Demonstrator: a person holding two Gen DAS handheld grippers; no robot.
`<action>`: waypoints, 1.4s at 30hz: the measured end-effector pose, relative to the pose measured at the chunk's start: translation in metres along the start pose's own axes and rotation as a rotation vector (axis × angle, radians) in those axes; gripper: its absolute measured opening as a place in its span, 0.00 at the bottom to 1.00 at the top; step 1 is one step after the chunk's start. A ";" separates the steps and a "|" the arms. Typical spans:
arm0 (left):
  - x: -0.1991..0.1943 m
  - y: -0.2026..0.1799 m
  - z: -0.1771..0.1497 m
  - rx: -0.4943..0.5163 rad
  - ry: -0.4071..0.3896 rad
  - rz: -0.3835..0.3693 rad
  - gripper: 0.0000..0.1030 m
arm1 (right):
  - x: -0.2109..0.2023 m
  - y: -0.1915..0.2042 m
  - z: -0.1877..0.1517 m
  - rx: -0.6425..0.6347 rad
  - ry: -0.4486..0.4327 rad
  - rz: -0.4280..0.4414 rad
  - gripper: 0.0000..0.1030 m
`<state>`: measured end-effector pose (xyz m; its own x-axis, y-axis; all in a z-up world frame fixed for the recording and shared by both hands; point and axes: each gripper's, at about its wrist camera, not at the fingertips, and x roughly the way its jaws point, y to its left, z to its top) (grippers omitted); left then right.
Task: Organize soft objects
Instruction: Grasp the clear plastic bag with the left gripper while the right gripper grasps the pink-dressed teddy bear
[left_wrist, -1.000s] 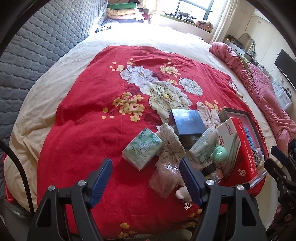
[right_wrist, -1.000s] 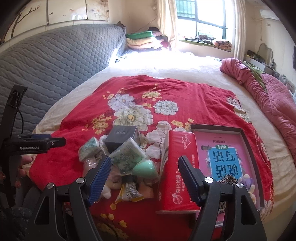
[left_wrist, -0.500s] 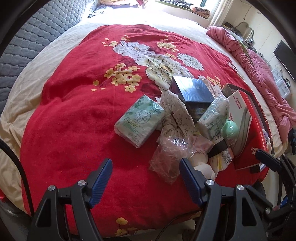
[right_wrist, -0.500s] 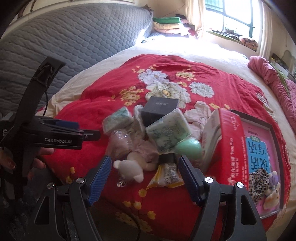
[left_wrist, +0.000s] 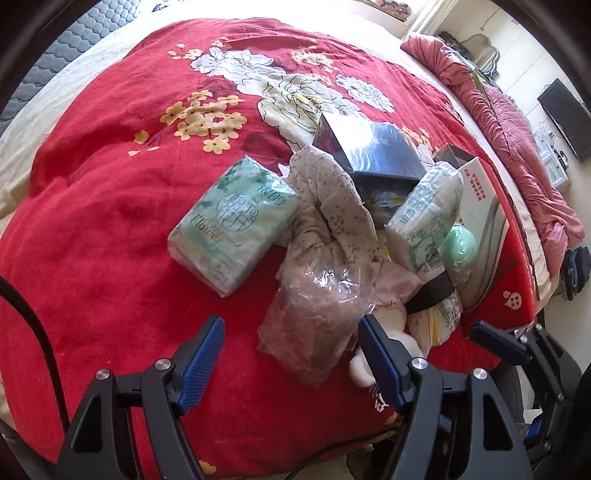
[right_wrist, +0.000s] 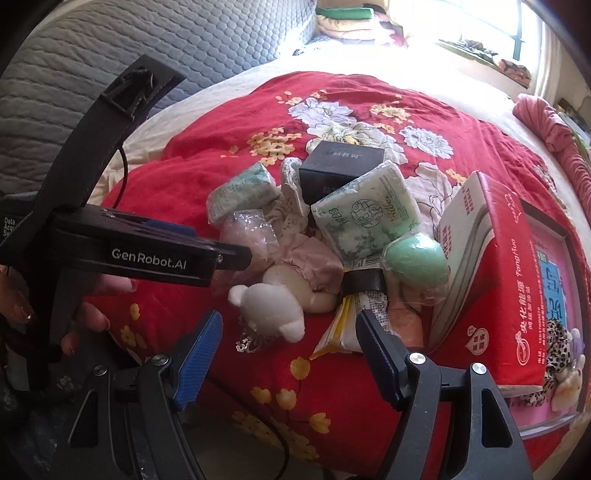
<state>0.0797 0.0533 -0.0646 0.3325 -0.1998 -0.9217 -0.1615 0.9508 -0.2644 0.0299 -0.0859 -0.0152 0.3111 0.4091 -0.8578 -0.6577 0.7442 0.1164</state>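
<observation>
A heap of soft things is lying on the red flowered blanket (left_wrist: 92, 229). A green tissue pack (left_wrist: 232, 229) is lying flat at the centre of the left wrist view, and a second tissue pack (right_wrist: 365, 210) is leaning tilted against a dark box. A crumpled floral cloth (left_wrist: 328, 206) is sitting between them. A white plush toy (right_wrist: 273, 314) in a pink dress is lying low in the right wrist view, beside a crinkled clear bag (left_wrist: 314, 325) and a wrapped green ball (right_wrist: 415, 264).
</observation>
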 end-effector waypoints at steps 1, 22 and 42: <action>0.002 0.000 0.002 -0.001 0.005 -0.001 0.72 | 0.003 0.001 0.000 -0.007 0.003 0.001 0.74; 0.032 0.015 0.014 -0.116 0.056 -0.186 0.59 | 0.061 0.013 0.001 -0.099 0.008 -0.018 0.55; -0.023 0.009 0.007 -0.082 -0.054 -0.166 0.55 | 0.009 -0.003 0.006 -0.017 -0.086 0.101 0.43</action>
<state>0.0767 0.0683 -0.0437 0.4097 -0.3371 -0.8476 -0.1747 0.8830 -0.4356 0.0390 -0.0817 -0.0200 0.3003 0.5257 -0.7959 -0.6997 0.6885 0.1908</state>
